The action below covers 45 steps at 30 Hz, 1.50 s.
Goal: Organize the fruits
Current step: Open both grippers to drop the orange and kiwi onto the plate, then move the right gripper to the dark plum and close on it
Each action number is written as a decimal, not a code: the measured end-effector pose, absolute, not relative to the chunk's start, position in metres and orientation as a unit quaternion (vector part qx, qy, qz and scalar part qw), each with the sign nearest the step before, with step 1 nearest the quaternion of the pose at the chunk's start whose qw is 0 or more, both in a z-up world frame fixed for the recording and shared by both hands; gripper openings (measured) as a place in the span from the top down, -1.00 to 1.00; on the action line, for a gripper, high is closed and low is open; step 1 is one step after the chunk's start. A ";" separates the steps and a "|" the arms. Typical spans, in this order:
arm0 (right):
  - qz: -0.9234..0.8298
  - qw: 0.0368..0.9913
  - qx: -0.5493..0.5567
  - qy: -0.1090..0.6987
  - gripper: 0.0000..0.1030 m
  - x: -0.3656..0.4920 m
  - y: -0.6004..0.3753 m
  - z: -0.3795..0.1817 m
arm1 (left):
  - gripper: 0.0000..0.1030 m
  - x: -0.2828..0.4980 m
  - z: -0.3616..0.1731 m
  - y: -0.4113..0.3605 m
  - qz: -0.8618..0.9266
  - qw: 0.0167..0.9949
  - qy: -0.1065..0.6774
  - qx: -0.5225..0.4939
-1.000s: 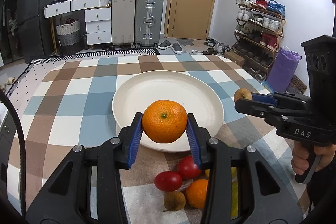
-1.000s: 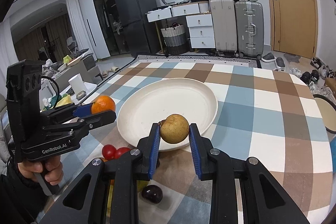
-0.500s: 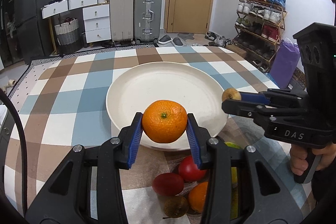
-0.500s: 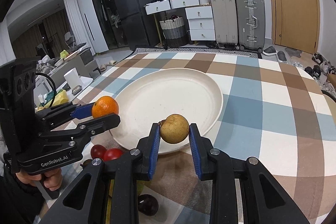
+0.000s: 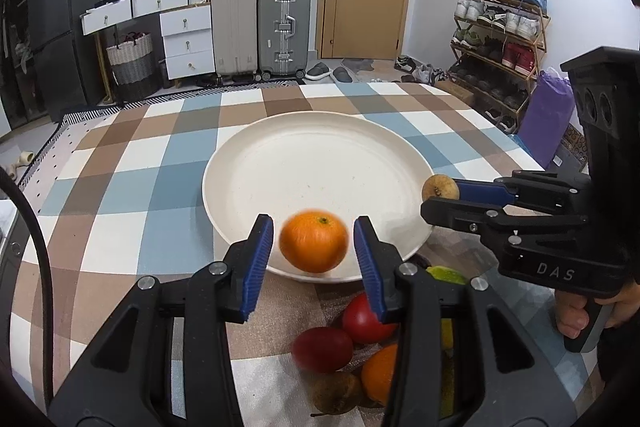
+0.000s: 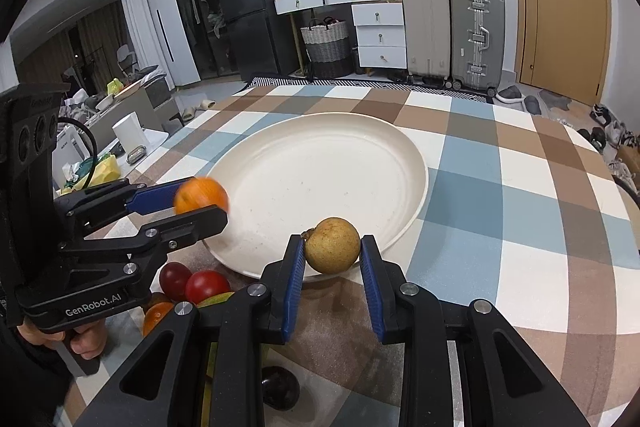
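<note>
Two grippers flank the plate [image 5: 256,155]: the left gripper [image 5: 313,241], fingers parted, frees a blurred orange [image 5: 313,242], the right gripper [image 6: 332,247] pinches a brown fruit [image 6: 332,246].

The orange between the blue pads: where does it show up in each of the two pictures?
Left wrist view: the orange sits low in the middle, blurred, between the left gripper pads and clear of both.
Right wrist view: it shows at the left edge, over the plate's near rim.
Shared landmark: the white plate.

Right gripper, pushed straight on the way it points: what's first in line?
Probably the near rim of the plate, just beyond the brown fruit held in the right gripper. Depth is unclear.
</note>
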State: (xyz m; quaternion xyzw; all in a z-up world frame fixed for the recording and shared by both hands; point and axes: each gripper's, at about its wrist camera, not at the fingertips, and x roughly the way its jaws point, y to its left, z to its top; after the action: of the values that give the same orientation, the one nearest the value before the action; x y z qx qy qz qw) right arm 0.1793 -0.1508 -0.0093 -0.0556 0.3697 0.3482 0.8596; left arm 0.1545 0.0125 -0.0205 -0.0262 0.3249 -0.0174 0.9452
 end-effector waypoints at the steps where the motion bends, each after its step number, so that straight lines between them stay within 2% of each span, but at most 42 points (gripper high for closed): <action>1: 0.350 0.859 -0.053 0.369 0.44 0.179 -0.151 -0.009 | 0.15 0.154 -0.020 0.013 -0.017 0.945 0.324 -0.026; 2: 0.352 0.859 -0.050 0.368 0.44 0.179 -0.152 -0.008 | 0.09 0.154 -0.020 0.013 -0.015 0.946 0.323 -0.026; 4: 0.357 0.859 -0.047 0.364 0.40 0.178 -0.153 -0.006 | -0.22 0.152 -0.019 0.015 -0.010 0.948 0.318 -0.028; 5: 0.356 0.861 -0.047 0.360 0.35 0.176 -0.154 -0.005 | -0.33 0.150 -0.018 0.016 -0.008 0.949 0.313 -0.030; 6: 0.355 0.862 -0.047 0.358 0.24 0.176 -0.155 -0.005 | -0.53 0.147 -0.017 0.018 -0.006 0.951 0.307 -0.035; 11: 0.349 0.869 -0.054 0.348 0.16 0.173 -0.158 -0.002 | -0.76 0.136 -0.012 0.024 0.000 0.958 0.284 -0.045; 14: 0.353 0.867 -0.048 0.348 -0.13 0.170 -0.162 -0.003 | -1.00 0.131 -0.010 0.023 0.004 0.960 0.278 -0.043; 16: 0.351 0.869 -0.048 0.345 -0.47 0.168 -0.164 -0.003 | -1.00 0.126 -0.008 0.021 0.010 0.963 0.268 -0.038; 20: 0.347 0.876 -0.042 0.332 -0.85 0.165 -0.168 0.000 | -0.99 0.120 -0.007 0.020 0.010 0.963 0.268 -0.037; 21: 0.346 0.877 -0.042 0.330 -1.00 0.164 -0.169 0.001 | -0.99 0.119 -0.007 0.020 0.011 0.962 0.270 -0.037; 35: 0.340 0.880 -0.054 0.328 -1.00 0.156 -0.183 0.004 | -0.99 0.094 -0.002 0.023 0.010 0.970 0.238 -0.050; 39: 0.338 0.881 -0.055 0.327 -1.00 0.150 -0.191 0.008 | -0.99 0.085 -0.005 0.017 0.009 0.963 0.269 -0.029; 45: 0.346 0.876 -0.059 0.330 -1.00 0.144 -0.202 0.010 | -0.99 0.070 -0.006 0.018 -0.011 0.961 0.272 -0.044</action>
State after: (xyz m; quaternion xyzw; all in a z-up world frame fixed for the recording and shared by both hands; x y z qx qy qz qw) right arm 0.1438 -0.2022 0.0103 -0.0594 0.3302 0.3457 0.8763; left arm 0.0701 0.0177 -0.0062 -0.0437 0.2721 -0.0105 0.9612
